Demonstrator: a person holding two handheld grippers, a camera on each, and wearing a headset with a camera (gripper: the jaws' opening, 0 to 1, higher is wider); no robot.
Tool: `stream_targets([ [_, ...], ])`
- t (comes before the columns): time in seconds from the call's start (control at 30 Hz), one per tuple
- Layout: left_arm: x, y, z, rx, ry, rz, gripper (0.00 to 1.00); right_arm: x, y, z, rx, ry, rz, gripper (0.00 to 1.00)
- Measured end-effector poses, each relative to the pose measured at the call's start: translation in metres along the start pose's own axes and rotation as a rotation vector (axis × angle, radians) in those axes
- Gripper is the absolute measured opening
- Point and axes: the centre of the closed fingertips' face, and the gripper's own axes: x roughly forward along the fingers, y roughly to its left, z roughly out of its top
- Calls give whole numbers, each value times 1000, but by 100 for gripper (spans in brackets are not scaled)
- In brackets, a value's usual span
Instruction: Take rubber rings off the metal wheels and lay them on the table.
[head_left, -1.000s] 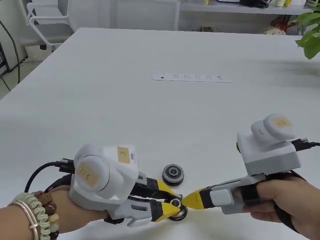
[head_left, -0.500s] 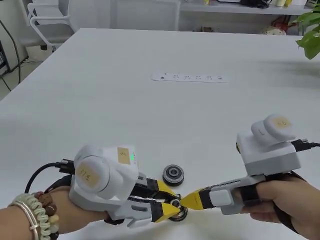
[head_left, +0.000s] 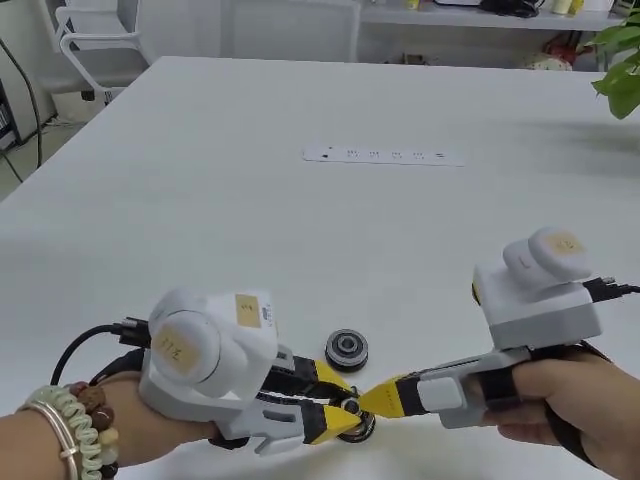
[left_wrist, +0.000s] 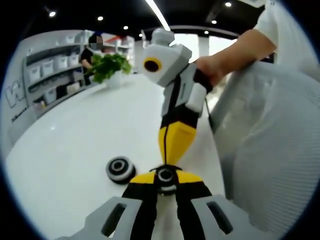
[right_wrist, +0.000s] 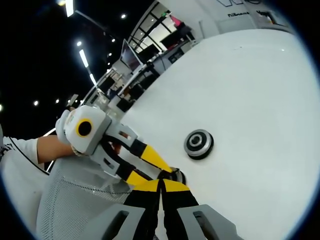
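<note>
1. Yellow-tipped jaws of the left gripper are closed on a small metal wheel, one tip on each side of it; its own view shows the wheel clamped between the two tips, low and close to the tabletop.
2. Facing it, the right gripper comes in from the opposite side, so the two pairs of jaws meet tip to tip at the wheel.
3. In the right gripper view its jaws are pressed together with only a thin slit between them, and the wheel sits right at their tips.
4. Whether those tips pinch the rubber on the held wheel is too small to tell.
5. From the left gripper view the right gripper drops down from above the left jaws, its yellow tips together and touching the wheel's top edge.
6. A second wheel lies flat on the tabletop just beyond both pairs of jaws, apart from them, with a dark ring around its rim.
7. It lies to the left of the left jaws and ahead and to the right of the right jaws.
8. Well beyond the jaws, a white power strip lies on the tabletop.
9. A plant stands far off at the right.
</note>
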Motion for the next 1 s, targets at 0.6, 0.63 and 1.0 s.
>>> stream_targets([
  [0.6,0,0,0,3,1,2,13,-2,9,4,22,-26,29,0],
  [0.63,0,0,0,2,1,2,13,-2,10,4,23,-27,31,0],
  [1.0,0,0,0,0,0,6,13,-1,12,5,44,-40,36,0],
])
